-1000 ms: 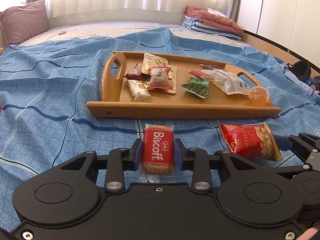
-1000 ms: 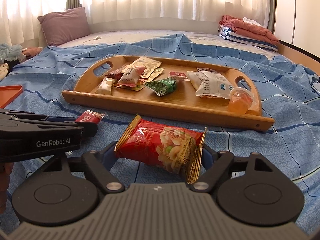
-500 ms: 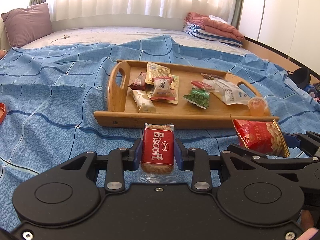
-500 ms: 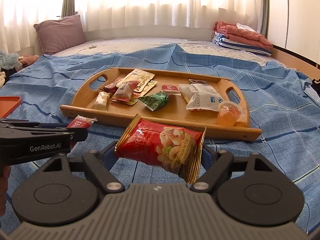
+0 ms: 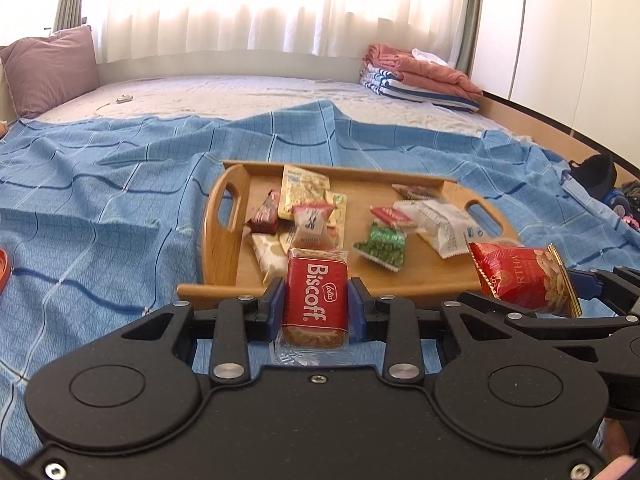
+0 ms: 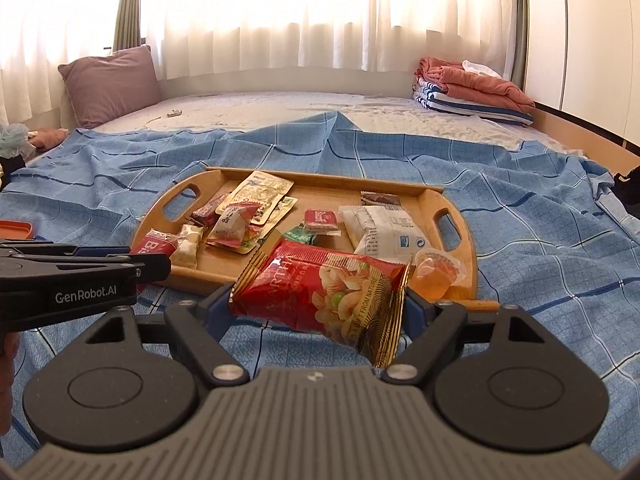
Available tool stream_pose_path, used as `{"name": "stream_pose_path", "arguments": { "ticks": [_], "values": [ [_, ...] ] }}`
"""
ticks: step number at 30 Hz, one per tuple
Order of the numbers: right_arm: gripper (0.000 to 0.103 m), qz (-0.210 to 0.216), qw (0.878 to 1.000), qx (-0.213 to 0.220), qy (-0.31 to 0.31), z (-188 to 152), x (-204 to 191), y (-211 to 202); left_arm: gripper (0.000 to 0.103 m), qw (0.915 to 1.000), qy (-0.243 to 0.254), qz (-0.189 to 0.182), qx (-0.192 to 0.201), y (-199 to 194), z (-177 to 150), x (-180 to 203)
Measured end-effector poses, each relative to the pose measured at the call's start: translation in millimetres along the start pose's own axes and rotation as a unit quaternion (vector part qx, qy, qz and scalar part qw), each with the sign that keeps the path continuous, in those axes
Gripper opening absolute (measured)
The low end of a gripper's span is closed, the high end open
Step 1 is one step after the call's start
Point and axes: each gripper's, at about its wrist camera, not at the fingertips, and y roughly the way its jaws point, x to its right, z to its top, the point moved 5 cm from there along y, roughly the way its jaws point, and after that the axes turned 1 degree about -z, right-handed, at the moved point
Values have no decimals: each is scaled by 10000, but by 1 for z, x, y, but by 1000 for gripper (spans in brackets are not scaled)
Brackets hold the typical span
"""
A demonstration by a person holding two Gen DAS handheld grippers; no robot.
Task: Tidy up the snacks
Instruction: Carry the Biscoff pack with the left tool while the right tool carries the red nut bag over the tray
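Both tools have lifted off the blue bedspread [image 5: 100, 240] and moved closer to the wooden tray [image 6: 460, 276]. Nearest, the left tool [image 5: 316, 304] is clamped on the Biscoff biscuit [image 5: 316, 300], held upright. Beside it, the right tool [image 6: 320, 304] squeezes the red nut bag [image 6: 320, 292] by its two ends, so the bag sags a little. Next, carry each one over the tray's front edge, high enough to clear it. Set them in a free spot, maybe near the front middle, though that part is hidden. Farther back lie the green packet [image 5: 380, 242] and white packet [image 5: 444, 228].
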Motion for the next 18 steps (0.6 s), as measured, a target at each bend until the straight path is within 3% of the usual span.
{"name": "stream_pose_path", "arguments": {
  "ticks": [9,18],
  "values": [
    [82,-8,9996,81,286,45,23,17,32,9994,-124,-116,317,17,54,-2],
    [82,264,9965,-233,761,81,56,60,32,9986,-404,-325,-83,71,82,-6]
  ]
}}
